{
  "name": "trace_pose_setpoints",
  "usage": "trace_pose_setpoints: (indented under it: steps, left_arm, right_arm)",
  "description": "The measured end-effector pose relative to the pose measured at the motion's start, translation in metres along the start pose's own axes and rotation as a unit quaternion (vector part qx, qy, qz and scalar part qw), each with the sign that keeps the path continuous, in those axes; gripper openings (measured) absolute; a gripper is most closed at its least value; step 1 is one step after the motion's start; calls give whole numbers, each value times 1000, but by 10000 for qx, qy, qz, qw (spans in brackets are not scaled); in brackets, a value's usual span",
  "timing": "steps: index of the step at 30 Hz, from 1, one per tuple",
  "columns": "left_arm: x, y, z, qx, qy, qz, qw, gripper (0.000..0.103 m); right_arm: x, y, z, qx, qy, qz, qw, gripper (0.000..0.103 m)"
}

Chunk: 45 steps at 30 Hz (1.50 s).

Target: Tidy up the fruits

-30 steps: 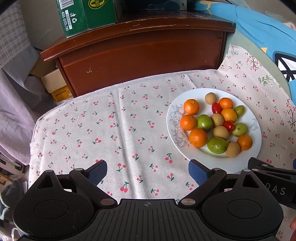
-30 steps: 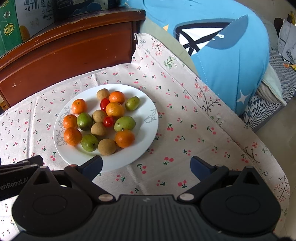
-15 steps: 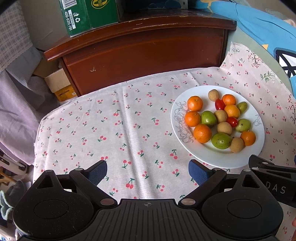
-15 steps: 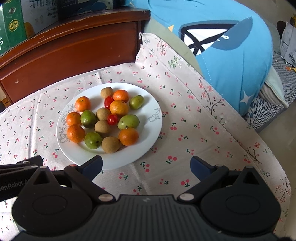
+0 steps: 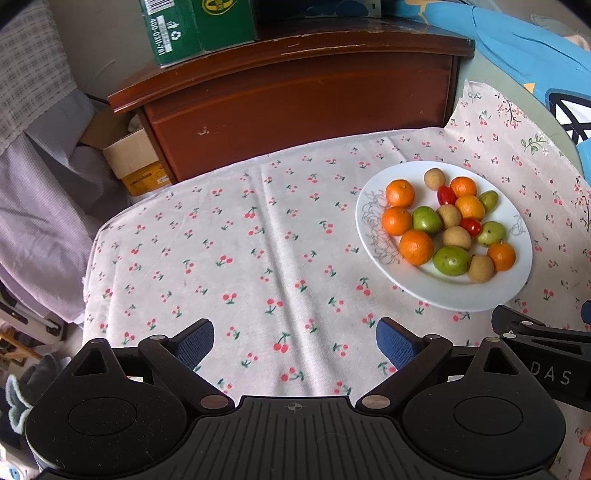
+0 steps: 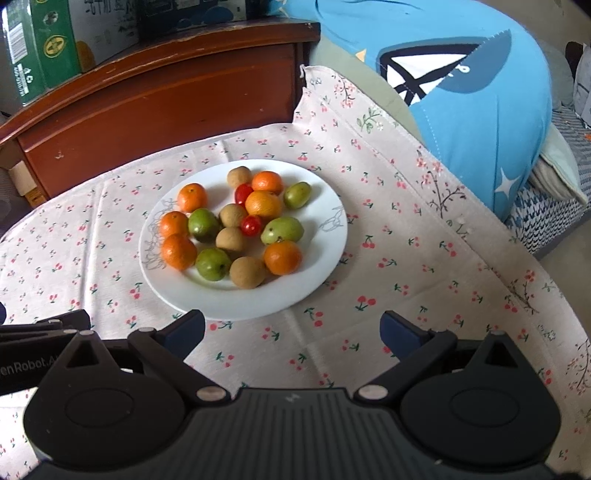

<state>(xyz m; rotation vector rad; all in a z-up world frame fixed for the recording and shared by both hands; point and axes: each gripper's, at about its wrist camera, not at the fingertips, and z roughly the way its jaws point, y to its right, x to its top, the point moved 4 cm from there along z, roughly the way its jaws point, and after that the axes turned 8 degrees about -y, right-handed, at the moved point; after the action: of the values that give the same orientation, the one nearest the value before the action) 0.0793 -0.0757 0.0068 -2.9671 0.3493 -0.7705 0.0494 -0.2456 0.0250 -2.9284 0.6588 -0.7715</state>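
Left gripper (image 5: 294,343): blue-padded fingers spread wide, nothing between them, held above bare cherry-print tablecloth (image 5: 229,236) to the left of the white plate (image 5: 436,295). Right gripper (image 6: 291,328): likewise spread wide and empty, its left finger (image 6: 184,330) just at the plate's near rim. Each gripper's body shows at the edge of the other's view; lettering reads "DAS" in the left view and "enRobot.A" in the right, both cut off. Plate: on the tablecloth, faint grey line drawing on its left rim, holding a mixed heap of fruits, namely six oranges (image 6: 178,252), four green fruits (image 6: 212,264), four brown round fruits (image 6: 247,272) and two cherry tomatoes (image 6: 251,225), many touching. Behind the plate: dark wooden cabinet (image 5: 295,99), scuffed; on it a green carton (image 5: 173,29) with a barcode, recycling mark and digits reading in part "400-0311", the rest unclear. Right of the plate: blue cushion (image 6: 480,110) with a sailboat design.
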Motion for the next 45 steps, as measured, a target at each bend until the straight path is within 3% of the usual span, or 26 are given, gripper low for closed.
trace_pose_setpoints:
  steps: [6, 13, 25, 35, 45]
  left_arm:
    - [-15, -6, -1, 108, -72, -26, 9999, 96]
    - [-38, -19, 0, 193, -211, -83, 9996, 96]
    - [-81, -49, 4, 313, -416, -300, 9982, 96]
    - [-108, -72, 4, 371, -524, -525, 9966, 96]
    - [-120, -82, 6, 339, -606, -653, 9954, 96]
  right_arm:
    - [-11, -8, -3, -25, 2, -176, 9998, 101]
    - [-30, -17, -10, 341, -64, -170, 9993, 101]
    - [-73, -30, 0, 462, -343, -266, 9980, 101]
    - [-107, -46, 2, 33, 365, -461, 9983, 102]
    - [-111, -55, 7, 134, 937, -587, 9938, 102]
